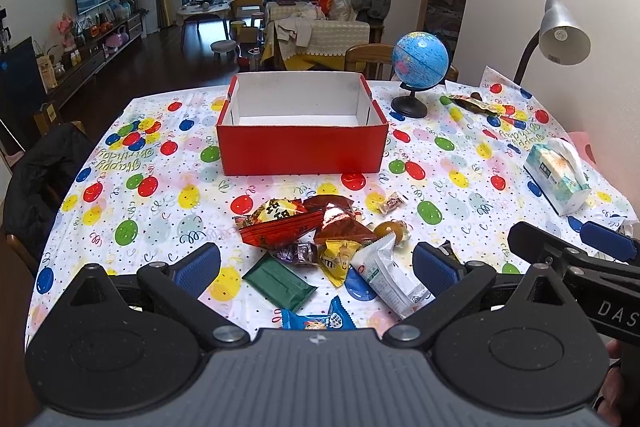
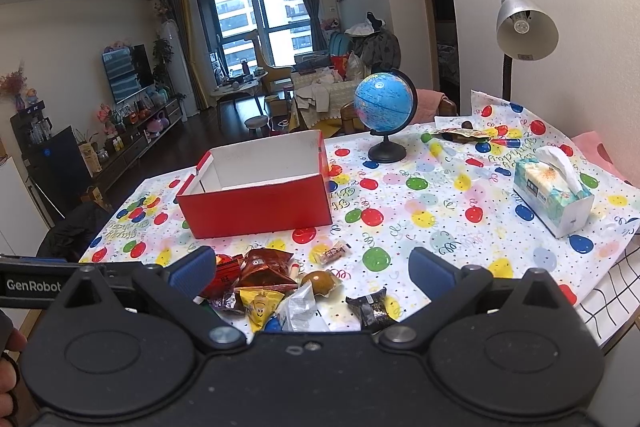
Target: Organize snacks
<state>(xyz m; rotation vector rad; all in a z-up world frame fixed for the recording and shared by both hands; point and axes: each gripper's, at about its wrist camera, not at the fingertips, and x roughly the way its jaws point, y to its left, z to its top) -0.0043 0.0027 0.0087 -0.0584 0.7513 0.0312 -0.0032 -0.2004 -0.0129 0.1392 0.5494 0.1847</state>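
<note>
Snacks (image 1: pixel 320 251) lie heaped beneath the left gripper (image 1: pixel 316 269) and right gripper (image 2: pixel 312 273), both jaws wide apart, holding nothing

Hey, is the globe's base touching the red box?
Apart. In the right wrist view, a strip of balloon tablecloth shows plainly between the globe on its black base and the red box; the left wrist view shows a gap too.

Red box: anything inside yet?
Nothing visible inside the red box: white inner walls and a bare strip of floor at the far side. Its front wall hides the near floor. The snack pile lies on the tablecloth.
</note>
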